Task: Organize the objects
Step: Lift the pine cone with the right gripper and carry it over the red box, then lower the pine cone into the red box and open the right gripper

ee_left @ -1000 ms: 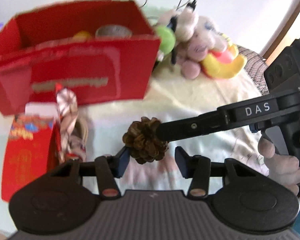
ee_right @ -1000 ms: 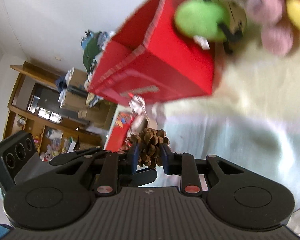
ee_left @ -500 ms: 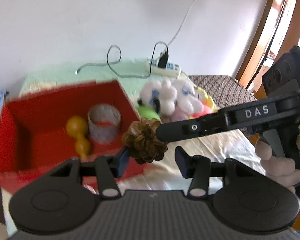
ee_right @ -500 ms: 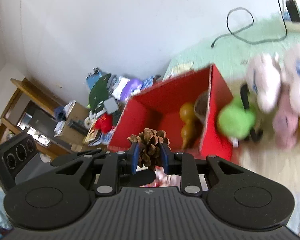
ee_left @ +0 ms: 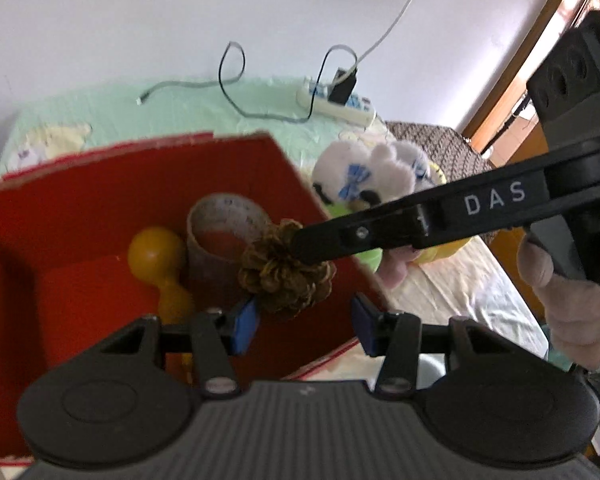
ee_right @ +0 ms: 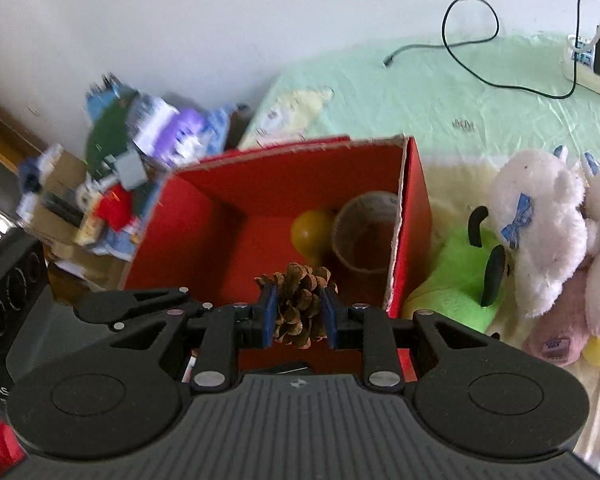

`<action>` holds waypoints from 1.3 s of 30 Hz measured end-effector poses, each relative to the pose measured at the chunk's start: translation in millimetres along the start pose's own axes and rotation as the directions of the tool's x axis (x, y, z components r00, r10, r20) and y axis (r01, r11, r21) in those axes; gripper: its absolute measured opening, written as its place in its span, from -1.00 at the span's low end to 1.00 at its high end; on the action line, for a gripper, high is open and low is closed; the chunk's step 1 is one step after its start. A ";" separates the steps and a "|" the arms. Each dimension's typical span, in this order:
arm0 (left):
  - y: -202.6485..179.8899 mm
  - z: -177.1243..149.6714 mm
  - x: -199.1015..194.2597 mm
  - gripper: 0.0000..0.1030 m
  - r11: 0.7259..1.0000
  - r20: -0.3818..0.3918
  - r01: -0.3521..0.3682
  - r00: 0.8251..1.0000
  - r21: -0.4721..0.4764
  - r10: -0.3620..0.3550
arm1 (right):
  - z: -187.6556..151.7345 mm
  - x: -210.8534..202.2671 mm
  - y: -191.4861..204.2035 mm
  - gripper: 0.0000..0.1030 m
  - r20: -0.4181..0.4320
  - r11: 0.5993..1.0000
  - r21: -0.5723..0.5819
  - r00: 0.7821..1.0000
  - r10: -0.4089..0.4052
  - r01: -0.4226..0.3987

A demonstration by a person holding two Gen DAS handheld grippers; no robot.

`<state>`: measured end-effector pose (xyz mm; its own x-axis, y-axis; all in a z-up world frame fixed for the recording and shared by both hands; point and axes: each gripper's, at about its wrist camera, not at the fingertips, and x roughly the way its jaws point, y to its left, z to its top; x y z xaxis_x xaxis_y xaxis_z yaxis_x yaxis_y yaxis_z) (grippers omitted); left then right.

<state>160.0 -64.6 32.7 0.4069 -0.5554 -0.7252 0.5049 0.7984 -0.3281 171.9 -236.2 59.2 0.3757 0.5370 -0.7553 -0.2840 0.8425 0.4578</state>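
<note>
A brown pine cone (ee_right: 296,296) sits clamped between the blue pads of my right gripper (ee_right: 298,314), which is shut on it. It hangs over the open red cardboard box (ee_right: 414,208), near the front right corner. In the box lie a yellow gourd (ee_right: 312,228) and a tape roll (ee_right: 370,200). In the left wrist view the pine cone (ee_left: 286,276) shows at the tip of the right gripper's finger (ee_left: 380,232), just ahead of my left gripper (ee_left: 304,326). The left jaws stand open and hold nothing; the cone sits by the left pad.
Plush toys, white (ee_right: 536,220) and green (ee_right: 456,276), crowd the box's right side on the bed sheet. A power strip (ee_left: 336,102) and a black cable (ee_right: 468,20) lie by the back wall. Cluttered shelves (ee_right: 132,152) stand left of the bed. A hand (ee_left: 572,304) grips the right handle.
Both grippers have risen and moved over the red box together. The box was seen from its side; now its inside shows below the pine cone. The grip is unchanged.
</note>
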 end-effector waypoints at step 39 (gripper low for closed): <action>66.8 -15.6 -30.2 0.01 0.955 0.008 -0.289 0.957 -0.070 0.290 | 12.1 57.4 31.0 -0.44 -0.081 0.976 -0.113 0.977 -0.197 0.187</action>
<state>169.6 9.1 23.2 0.5419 -0.3017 -0.7844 0.3115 0.9390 -0.1459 195.3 -178.8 35.7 0.3512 0.3553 -0.8663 -0.3064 0.9179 0.2523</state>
